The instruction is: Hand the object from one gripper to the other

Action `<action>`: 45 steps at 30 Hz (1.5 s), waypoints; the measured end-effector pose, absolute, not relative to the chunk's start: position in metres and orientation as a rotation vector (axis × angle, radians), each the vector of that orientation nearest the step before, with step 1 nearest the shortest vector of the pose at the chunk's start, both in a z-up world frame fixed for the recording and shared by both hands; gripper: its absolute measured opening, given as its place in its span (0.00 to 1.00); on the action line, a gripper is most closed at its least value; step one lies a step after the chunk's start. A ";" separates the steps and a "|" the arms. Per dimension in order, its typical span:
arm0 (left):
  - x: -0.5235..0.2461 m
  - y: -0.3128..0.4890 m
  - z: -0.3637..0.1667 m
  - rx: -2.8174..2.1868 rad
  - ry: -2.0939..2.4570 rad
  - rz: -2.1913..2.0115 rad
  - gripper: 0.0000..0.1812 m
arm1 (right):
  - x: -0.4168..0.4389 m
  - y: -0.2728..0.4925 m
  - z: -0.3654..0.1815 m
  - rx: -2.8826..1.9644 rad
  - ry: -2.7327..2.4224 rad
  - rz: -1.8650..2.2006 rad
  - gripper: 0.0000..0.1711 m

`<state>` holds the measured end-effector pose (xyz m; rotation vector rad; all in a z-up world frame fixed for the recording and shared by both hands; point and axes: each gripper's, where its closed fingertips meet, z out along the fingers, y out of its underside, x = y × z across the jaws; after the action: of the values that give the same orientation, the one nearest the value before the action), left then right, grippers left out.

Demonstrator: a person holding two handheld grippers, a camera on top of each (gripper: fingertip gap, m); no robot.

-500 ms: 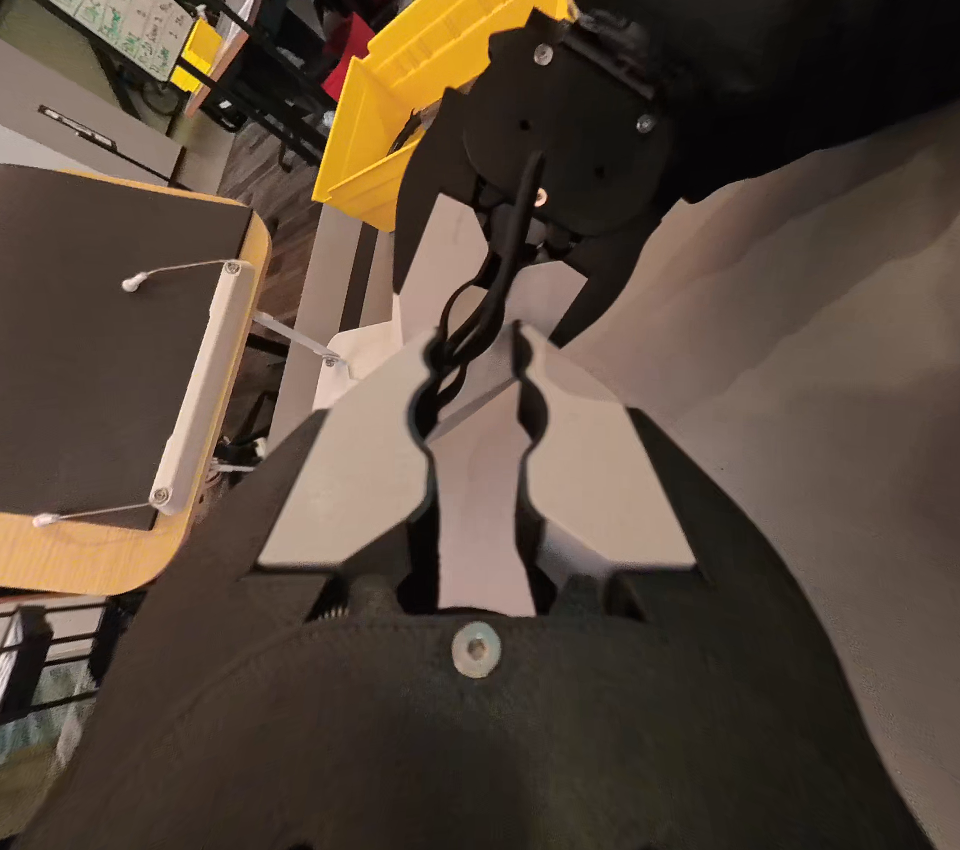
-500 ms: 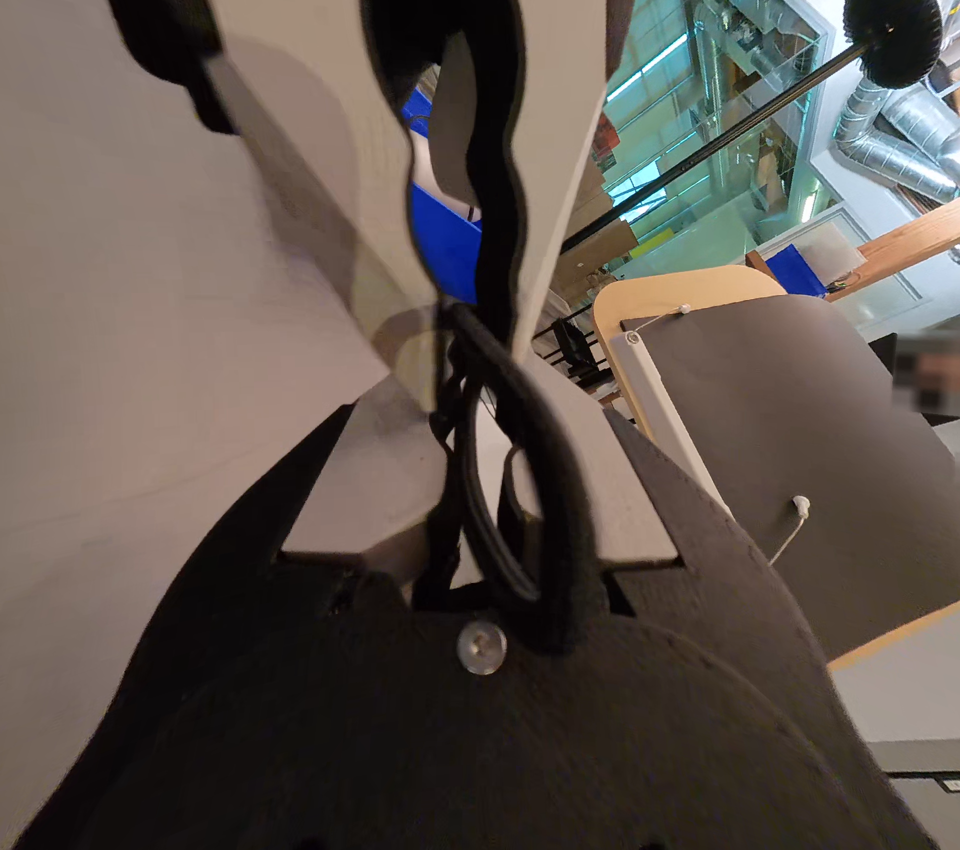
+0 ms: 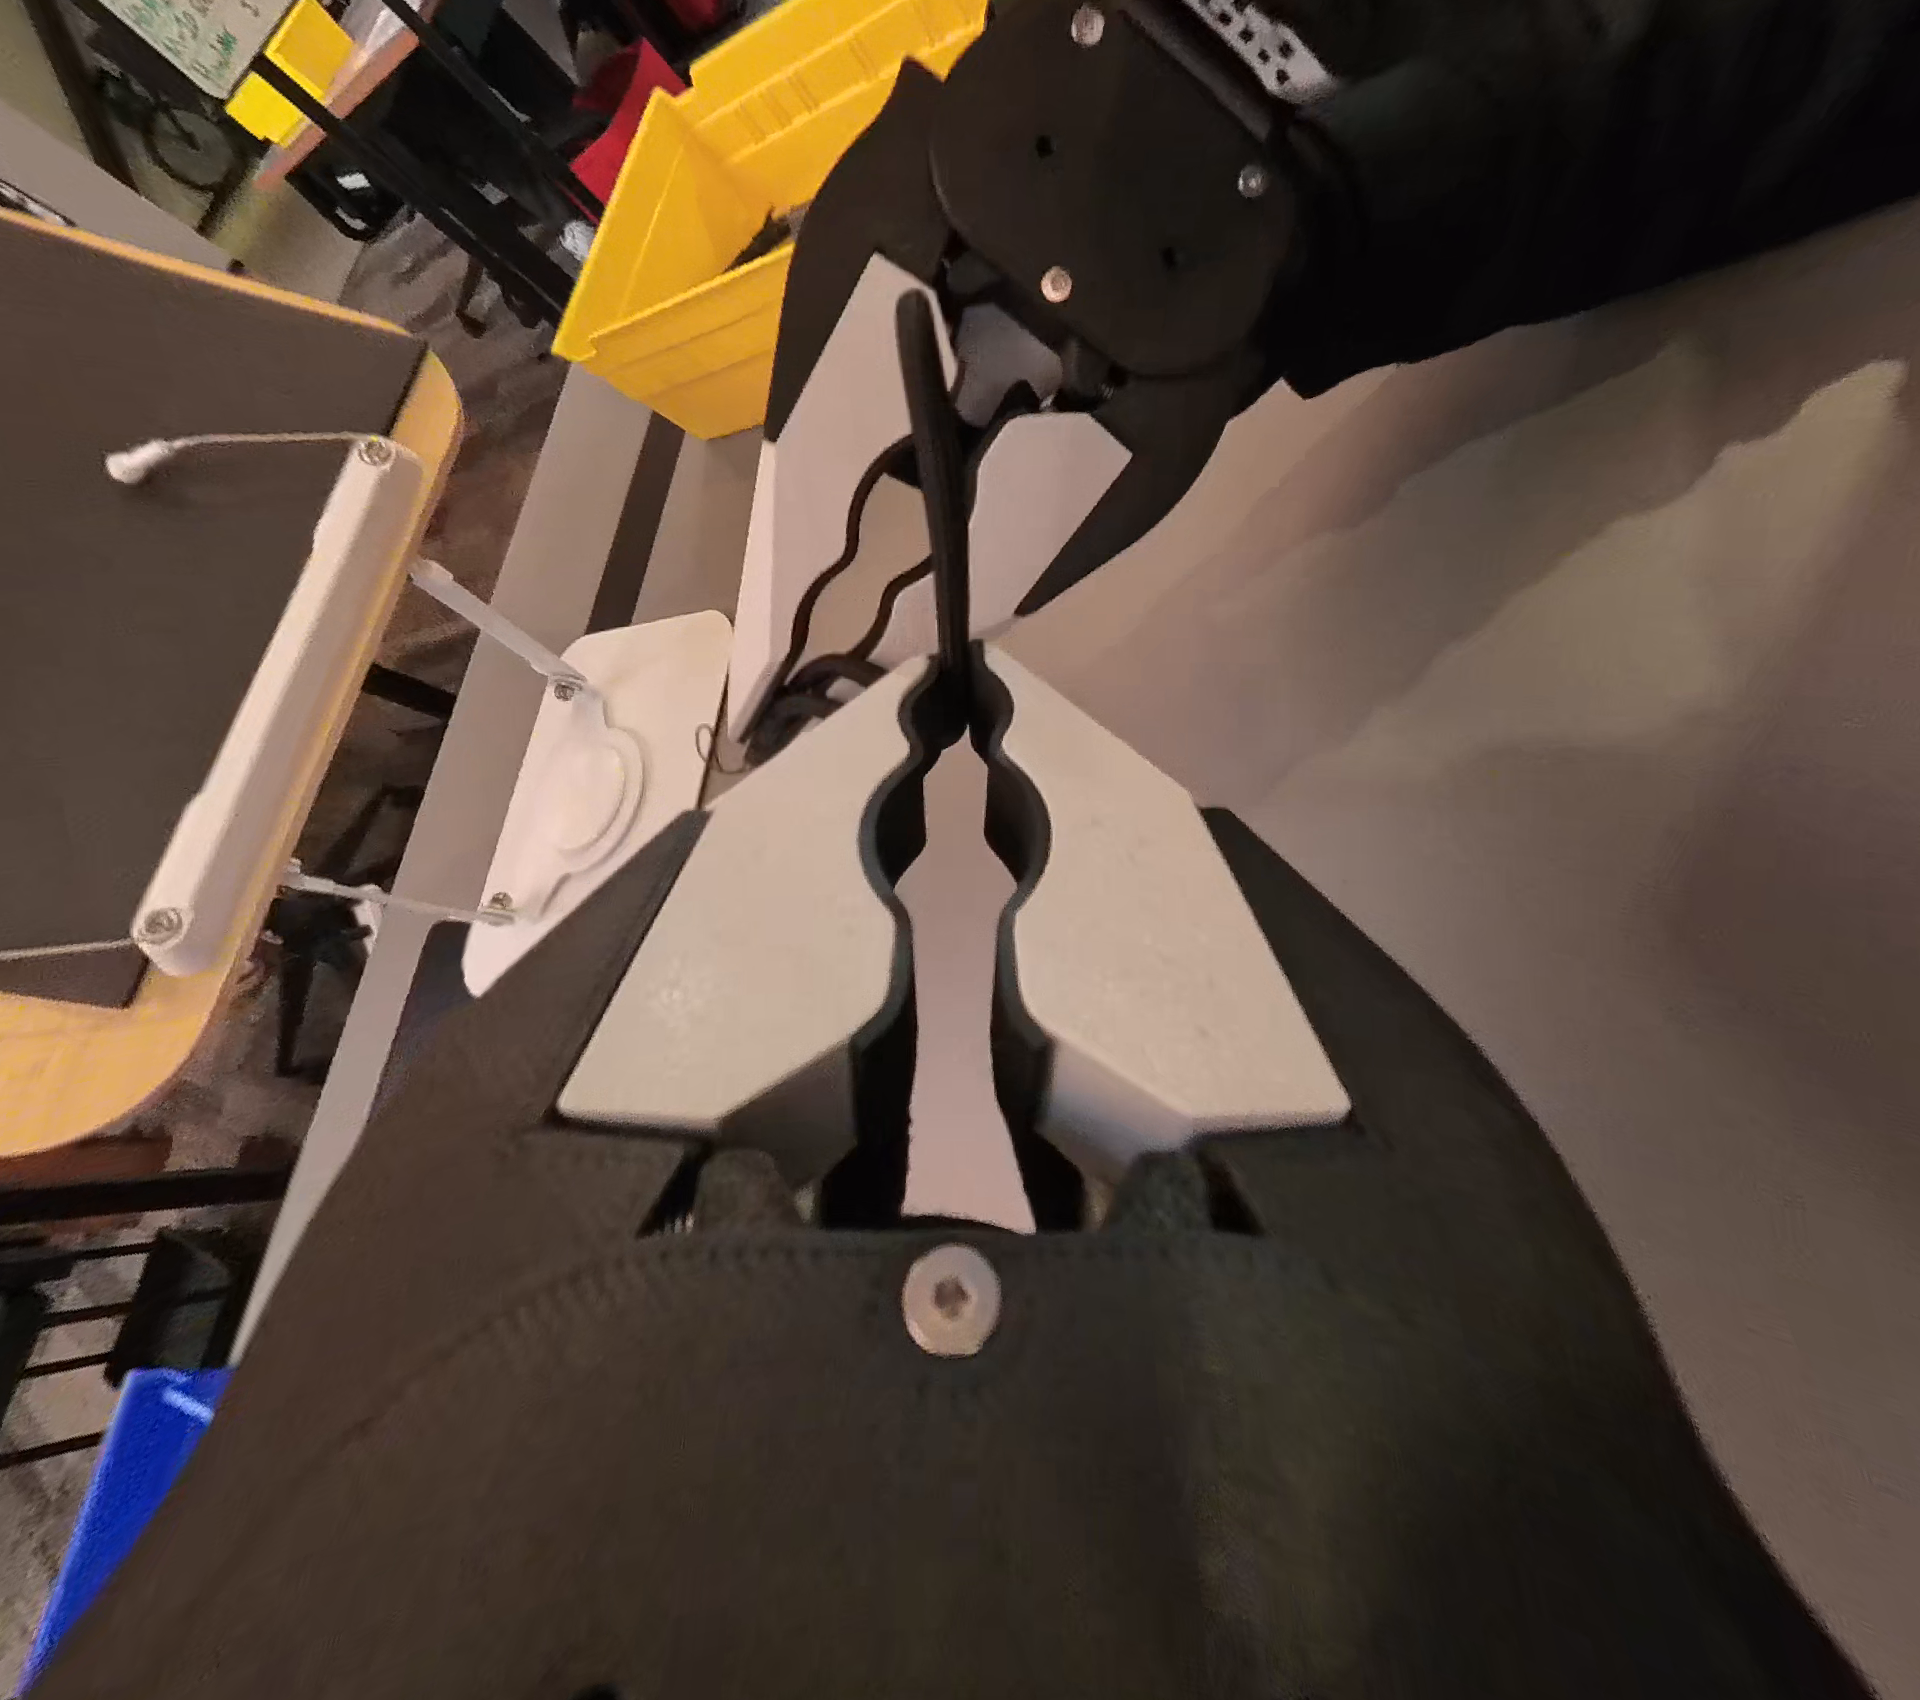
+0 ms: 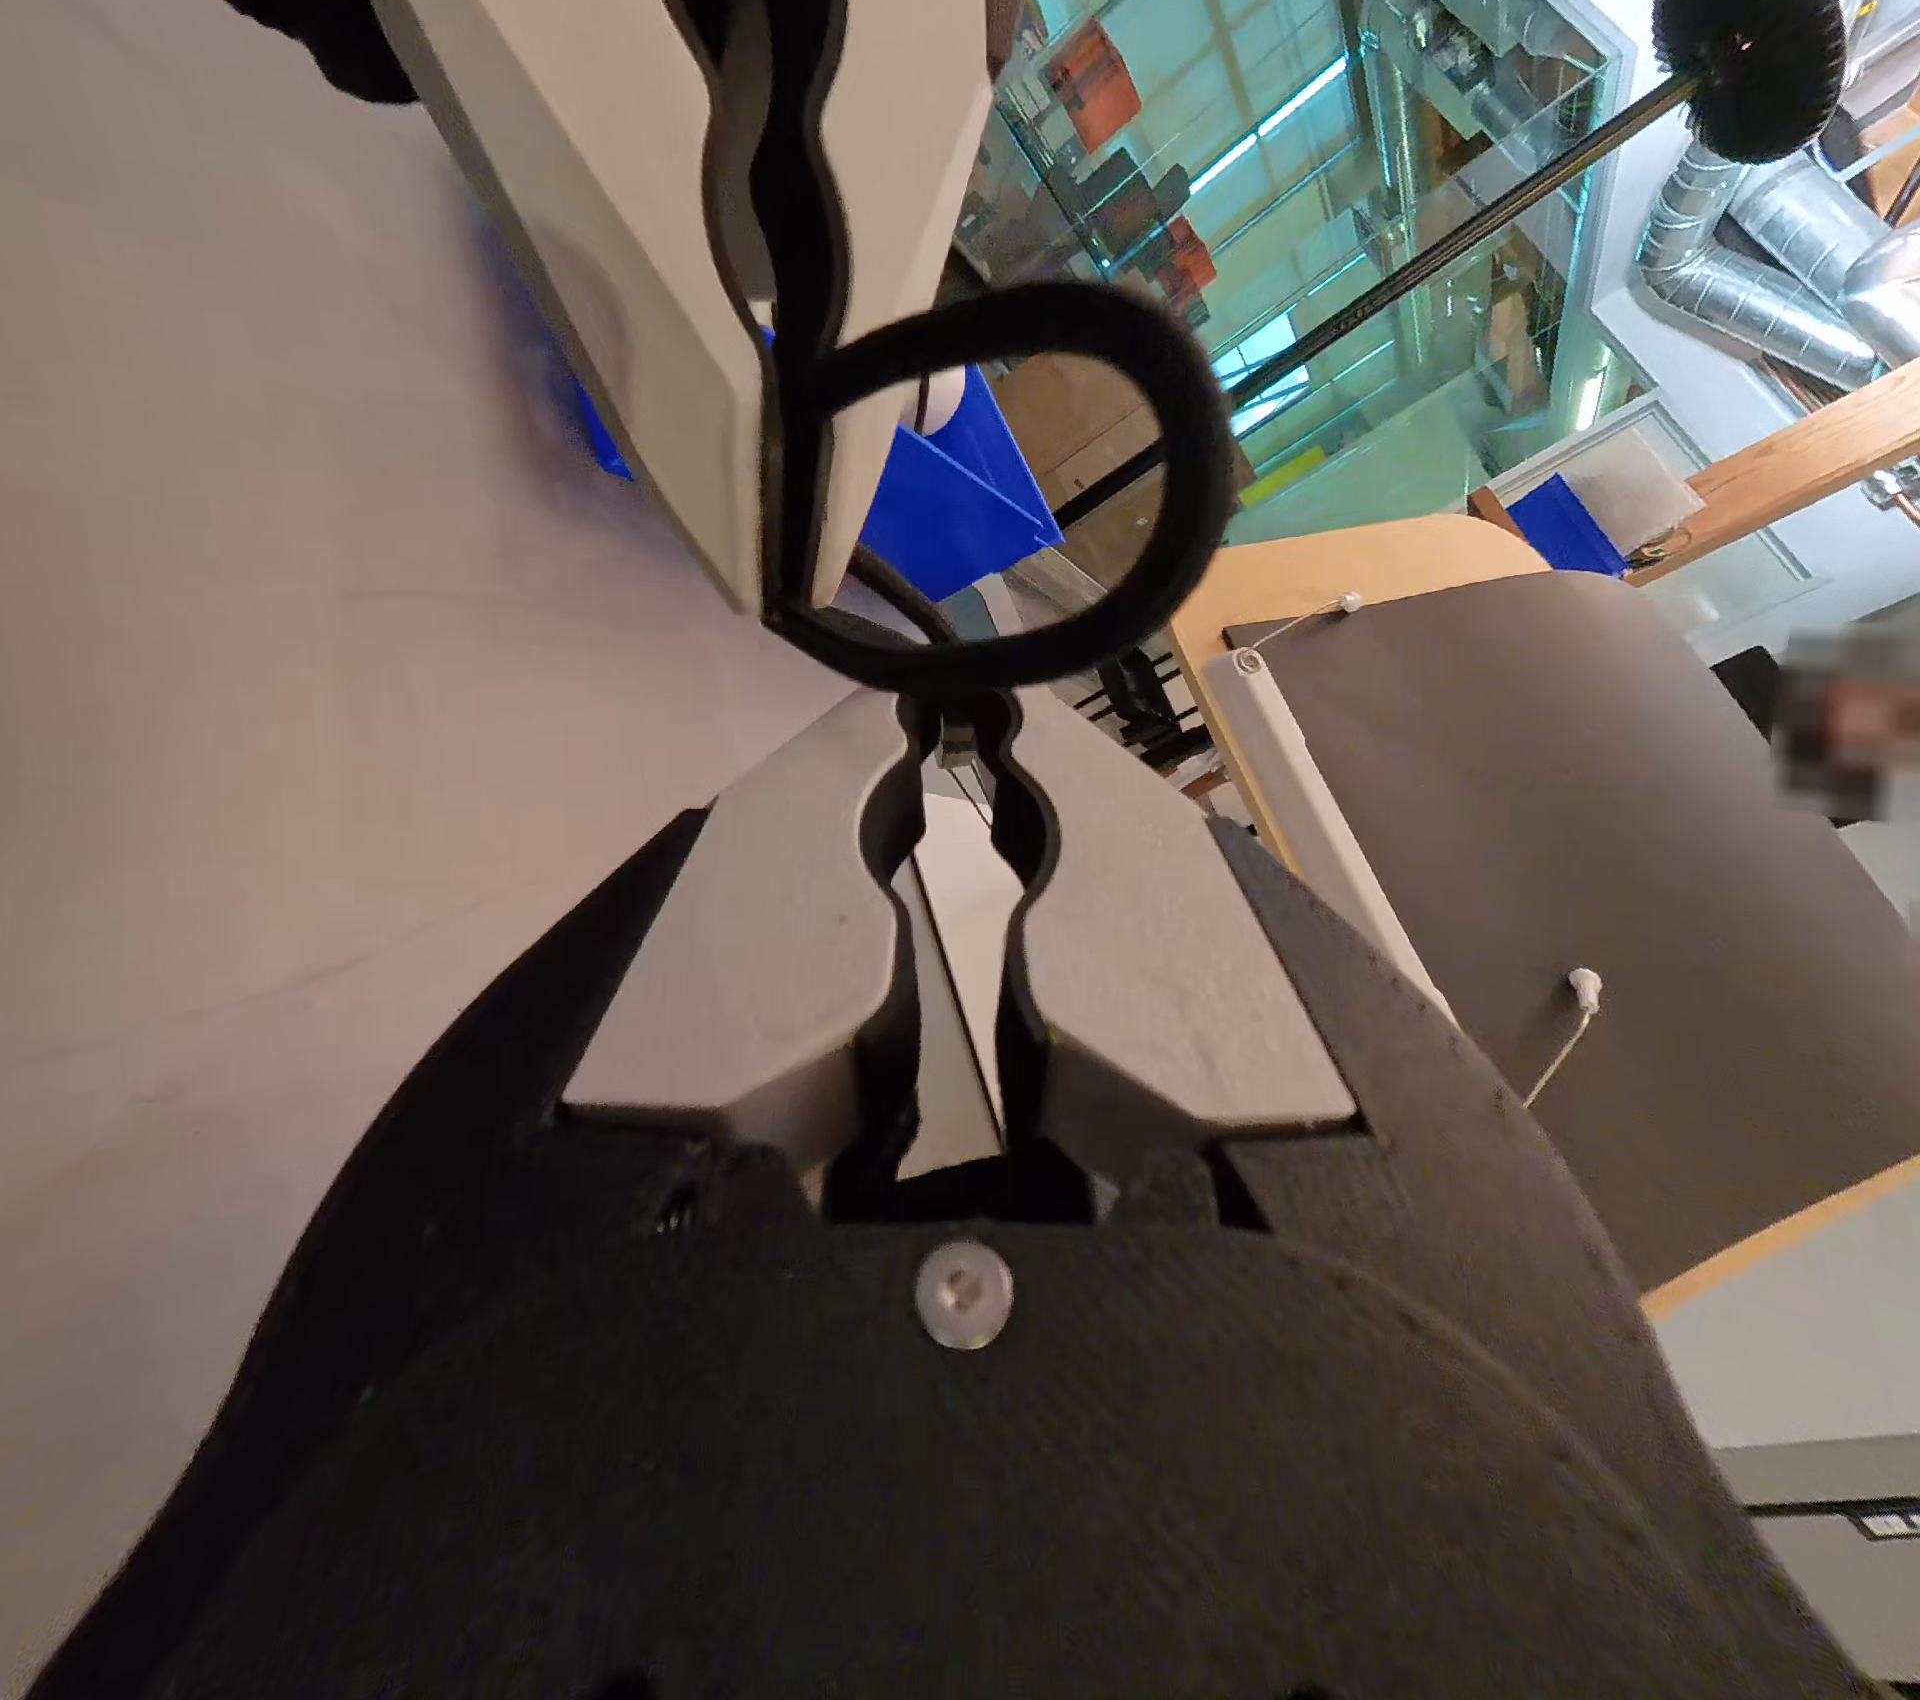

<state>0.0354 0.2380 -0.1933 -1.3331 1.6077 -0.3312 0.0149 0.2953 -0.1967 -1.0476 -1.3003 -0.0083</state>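
Half a second ago the band [image 4: 1184,445], a black elastic loop, lay deep between the right gripper's [image 4: 958,715] fingers. Now it has come out of them. It hangs as an open ring from the left gripper [image 3: 954,700], and the two grippers have drawn a little apart.

The left gripper's jaws are closed at the tips, pinching one side of the band. The right gripper's jaws stand a narrow slit apart with nothing between them. The band's lower edge sits right at its tips; whether it touches them cannot be told.

The grippers meet nearly tip to tip. In the left wrist view the right gripper comes in from the far right, angled down toward the near left. A black-gloved hand [image 3: 1558,40] grips its handle.

Below them is a pale grey table [image 3: 1558,715]. A yellow bin [image 3: 727,320] stands at its far left end. Left of the table is a small wooden desk [image 3: 156,559] with a dark top and a white bar screwed to it. Behind the band is a blue bin [image 4: 956,497]. Farther off are a glass wall [image 4: 1299,144] and silver ducts [image 4: 1766,279].
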 end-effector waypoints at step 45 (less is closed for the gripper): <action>0.009 0.229 -0.223 -2.240 1.573 -1.260 0.00 | -0.002 0.279 -0.212 -0.816 -1.478 -0.347 0.00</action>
<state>0.0094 0.2288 -0.2229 -2.2402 1.5734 -1.2600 -0.0019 0.2791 -0.2121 -0.8164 -1.4783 -0.3472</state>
